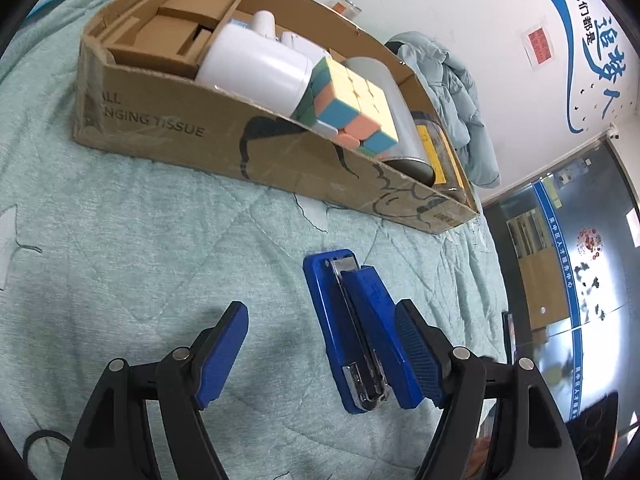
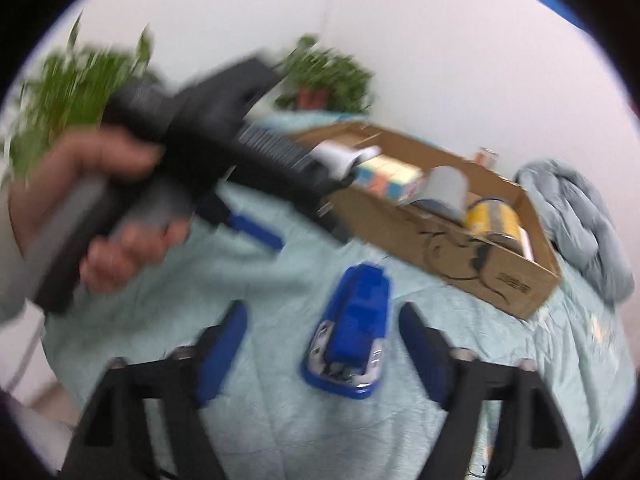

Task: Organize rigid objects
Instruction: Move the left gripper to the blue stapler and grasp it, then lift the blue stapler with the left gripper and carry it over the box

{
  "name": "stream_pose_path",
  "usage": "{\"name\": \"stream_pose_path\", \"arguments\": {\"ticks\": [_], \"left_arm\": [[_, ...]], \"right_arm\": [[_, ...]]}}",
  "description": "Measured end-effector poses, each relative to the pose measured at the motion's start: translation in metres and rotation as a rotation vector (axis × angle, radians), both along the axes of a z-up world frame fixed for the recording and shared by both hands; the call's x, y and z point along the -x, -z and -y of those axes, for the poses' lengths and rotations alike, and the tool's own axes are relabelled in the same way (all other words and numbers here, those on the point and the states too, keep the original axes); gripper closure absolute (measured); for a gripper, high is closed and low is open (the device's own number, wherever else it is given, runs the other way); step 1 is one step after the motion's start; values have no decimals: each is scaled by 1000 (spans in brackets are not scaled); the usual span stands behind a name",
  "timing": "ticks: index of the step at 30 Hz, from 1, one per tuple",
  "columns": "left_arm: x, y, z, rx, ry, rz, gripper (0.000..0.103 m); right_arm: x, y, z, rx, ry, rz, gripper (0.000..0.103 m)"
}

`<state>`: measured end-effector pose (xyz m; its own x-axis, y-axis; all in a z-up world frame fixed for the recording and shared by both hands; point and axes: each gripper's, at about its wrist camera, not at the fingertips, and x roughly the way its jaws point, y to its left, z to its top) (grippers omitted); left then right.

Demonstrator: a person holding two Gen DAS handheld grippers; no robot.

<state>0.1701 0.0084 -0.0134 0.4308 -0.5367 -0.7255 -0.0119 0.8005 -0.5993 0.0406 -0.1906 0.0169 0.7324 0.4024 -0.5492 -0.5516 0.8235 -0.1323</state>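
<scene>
A blue stapler (image 1: 356, 328) lies on the pale green quilt, close against the right finger of my open left gripper (image 1: 320, 344). In the right wrist view the stapler (image 2: 352, 328) lies between the fingers of my open right gripper (image 2: 320, 344). A cardboard box (image 1: 168, 120) behind it holds a white jar (image 1: 256, 68), a pastel puzzle cube (image 1: 352, 100), a grey cylinder (image 1: 396, 120) and a yellow-labelled jar (image 1: 436, 148). The box (image 2: 460, 252) also shows in the blurred right wrist view.
The left hand and its black gripper body (image 2: 180, 152) cross the upper left of the right wrist view. Potted plants (image 2: 328, 76) stand at the back. A crumpled blue-grey blanket (image 1: 460, 92) lies behind the box. The quilt's edge (image 1: 492, 264) drops off at right.
</scene>
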Motion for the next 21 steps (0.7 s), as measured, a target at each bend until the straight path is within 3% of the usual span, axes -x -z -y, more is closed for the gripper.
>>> {"name": "stream_pose_path", "arguments": {"ticks": [3,7,10,13,14,19,21], "left_arm": [[-4,7,8,8,21,-28,29],[-7,14,22,23,64,-47,29],[-9,20,29,43,85,-73,29],[-8,22,37,31,99,-66,28],[-8,22,38,33,99,-63,23],[-9,22,47,43,103,-67,20],[-10,23,51,62,116,-80,20]], "right_arm": [[-12,11,4,-3,29,-94,23],[-35,40,-5,-13,78,-319,23],[-45,52,-11,26,123,-363,22],[-45,49,-17,78,155,-325,42],[-46,48,-16,69,159,-338,42],[-52,38,3,-114,180,-469,43],[-55,35,14,-244,173,-564,43]]}}
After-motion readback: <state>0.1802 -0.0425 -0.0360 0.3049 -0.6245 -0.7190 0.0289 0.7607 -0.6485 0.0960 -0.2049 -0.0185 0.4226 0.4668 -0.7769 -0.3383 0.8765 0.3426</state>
